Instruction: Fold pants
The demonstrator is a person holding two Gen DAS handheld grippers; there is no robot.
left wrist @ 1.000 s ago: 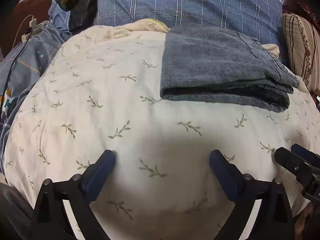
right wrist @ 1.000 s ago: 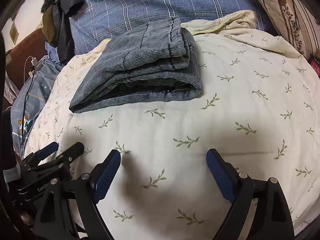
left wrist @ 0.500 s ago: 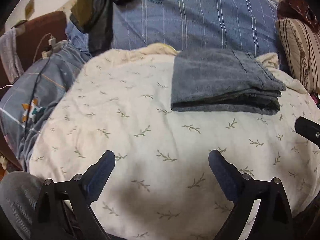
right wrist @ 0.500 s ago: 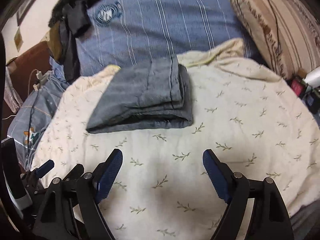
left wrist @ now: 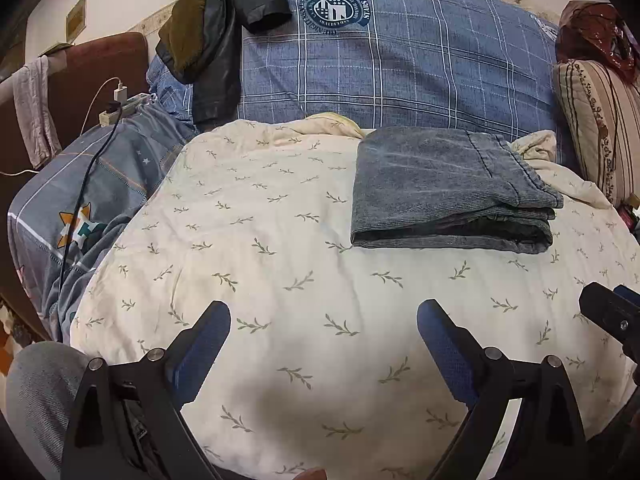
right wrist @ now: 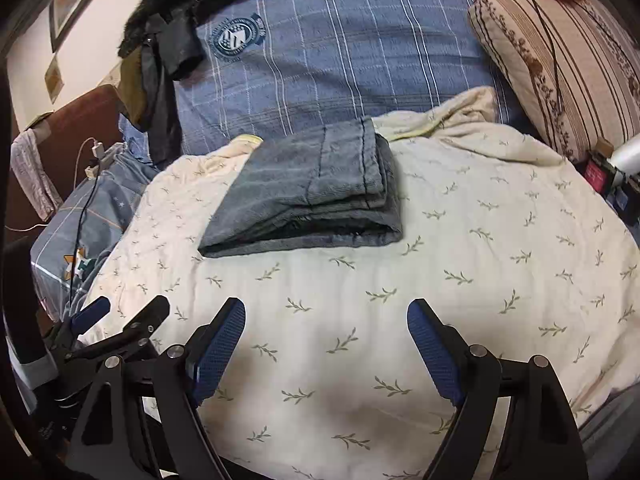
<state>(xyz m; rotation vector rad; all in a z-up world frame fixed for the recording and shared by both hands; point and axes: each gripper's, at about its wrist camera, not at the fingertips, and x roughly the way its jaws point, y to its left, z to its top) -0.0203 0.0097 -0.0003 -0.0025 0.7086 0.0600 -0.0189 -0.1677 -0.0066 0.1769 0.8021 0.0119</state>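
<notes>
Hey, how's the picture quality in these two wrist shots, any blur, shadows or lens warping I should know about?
Left wrist view: sharp, strong fisheye bulge, black vignette corners, soft shadow on the quilt between the left gripper fingers. Right wrist view: equally sharp and warped, with a similar shadow by the right gripper; the folded pants are evenly lit, no glare.

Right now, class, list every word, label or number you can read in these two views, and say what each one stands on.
"STARS": on the outer ring of the round crest printed on the blue plaid duvet.
The rest of the ring lettering on that crest: too small and curved to read in either view.
Small wall plaque at upper left: blurred, unreadable.
Folded pants: no visible label or text.
</notes>
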